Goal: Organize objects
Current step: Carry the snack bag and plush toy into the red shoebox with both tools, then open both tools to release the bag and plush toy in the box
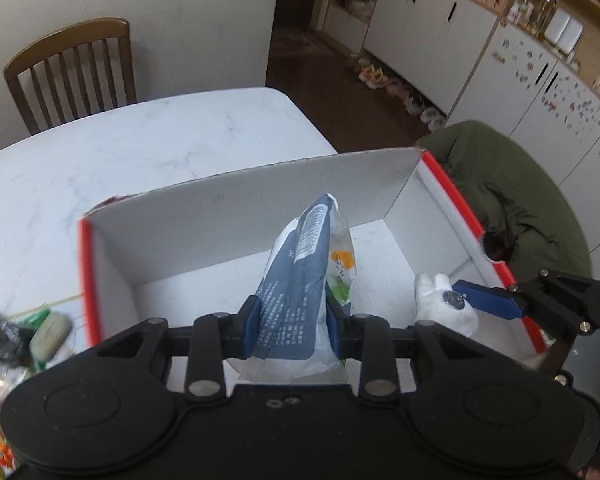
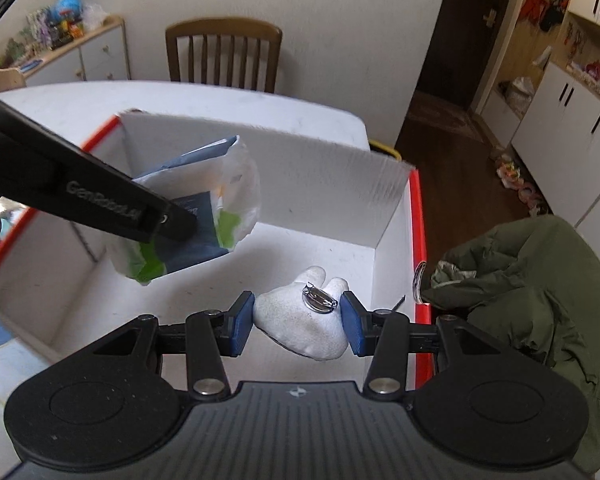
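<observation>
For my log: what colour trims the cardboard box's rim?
Red, on the box; clearest in the right wrist view.

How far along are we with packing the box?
Done: nothing visibly rests in the white cardboard box with red rim yet. In hand: the left gripper clamps a blue-and-white plastic packet above it; the right gripper brackets a white plush toy with metal pin. Left: the blurred clutter beside the box.

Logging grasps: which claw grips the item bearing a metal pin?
The right claw, around the white plush with its pin; the left claw clamps a packet.
</observation>
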The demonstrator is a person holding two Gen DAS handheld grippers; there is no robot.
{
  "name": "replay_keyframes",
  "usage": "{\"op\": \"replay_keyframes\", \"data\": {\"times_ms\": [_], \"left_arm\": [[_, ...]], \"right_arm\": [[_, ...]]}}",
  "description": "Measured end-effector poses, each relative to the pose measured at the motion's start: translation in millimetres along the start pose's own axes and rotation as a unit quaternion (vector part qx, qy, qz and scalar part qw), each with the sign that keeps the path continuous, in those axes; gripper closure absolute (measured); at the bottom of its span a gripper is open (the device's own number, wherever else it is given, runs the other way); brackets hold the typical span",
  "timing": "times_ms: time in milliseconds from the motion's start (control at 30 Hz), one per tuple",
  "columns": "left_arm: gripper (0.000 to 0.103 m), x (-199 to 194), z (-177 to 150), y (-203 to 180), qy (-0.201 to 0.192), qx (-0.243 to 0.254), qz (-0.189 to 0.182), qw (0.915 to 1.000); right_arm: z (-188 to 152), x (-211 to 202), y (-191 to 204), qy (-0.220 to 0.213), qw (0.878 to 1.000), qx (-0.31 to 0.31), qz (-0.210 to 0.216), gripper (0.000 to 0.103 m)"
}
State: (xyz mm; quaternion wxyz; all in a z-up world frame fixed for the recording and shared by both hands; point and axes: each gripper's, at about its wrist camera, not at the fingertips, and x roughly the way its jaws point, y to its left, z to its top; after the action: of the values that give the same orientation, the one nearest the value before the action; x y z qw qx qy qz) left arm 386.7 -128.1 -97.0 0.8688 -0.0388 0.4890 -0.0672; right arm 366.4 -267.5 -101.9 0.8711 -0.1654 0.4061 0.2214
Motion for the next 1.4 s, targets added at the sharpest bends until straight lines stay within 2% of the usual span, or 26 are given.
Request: {"op": "replay_keyframes", "data": {"times_ms": [133, 400, 533, 900, 967, 1067, 1133, 1300, 1400], "left_arm": [[0.071, 21, 7, -4, 0.012, 0.016, 0.014, 0.9997], [0.071, 53, 3, -8, 0.041, 0.037, 0.027, 0.9981], [0.071, 58, 1, -11, 0.046, 0.049, 0.025, 0.9974], [0.067, 58, 1, -14, 0.057, 0.049, 0.023, 0.9969], [0.064, 57, 3, -12, 0.059, 0.042, 0.018, 0.9972], [0.049, 54, 3, -11, 0.058, 0.038, 0.009, 0.9975], [0.043, 50, 2, -11, 0.053, 0.04, 0.009, 0.9978], [0.038, 36, 2, -8, 0.036, 0.029, 0.005, 0.9989], [0.031, 23, 2, -9, 0.019, 0.035, -0.005, 0.9992]], "right_arm": [[3, 19, -5, 0.028, 1.0, -0.007, 0.005, 0.057], [8, 23, 8, 0.045, 0.998, -0.04, 0.034, 0.057], [8, 32, 16, 0.072, 0.994, -0.069, 0.035, 0.057], [9, 35, 15, 0.094, 0.993, -0.048, 0.052, 0.054], [8, 33, 16, 0.095, 0.993, -0.049, 0.051, 0.052], [9, 32, 11, 0.086, 0.994, -0.046, 0.05, 0.039], [9, 30, 10, 0.08, 0.995, -0.04, 0.054, 0.039], [7, 23, 9, 0.074, 0.995, -0.037, 0.055, 0.038], [6, 13, 8, 0.06, 0.996, -0.029, 0.056, 0.038]]}}
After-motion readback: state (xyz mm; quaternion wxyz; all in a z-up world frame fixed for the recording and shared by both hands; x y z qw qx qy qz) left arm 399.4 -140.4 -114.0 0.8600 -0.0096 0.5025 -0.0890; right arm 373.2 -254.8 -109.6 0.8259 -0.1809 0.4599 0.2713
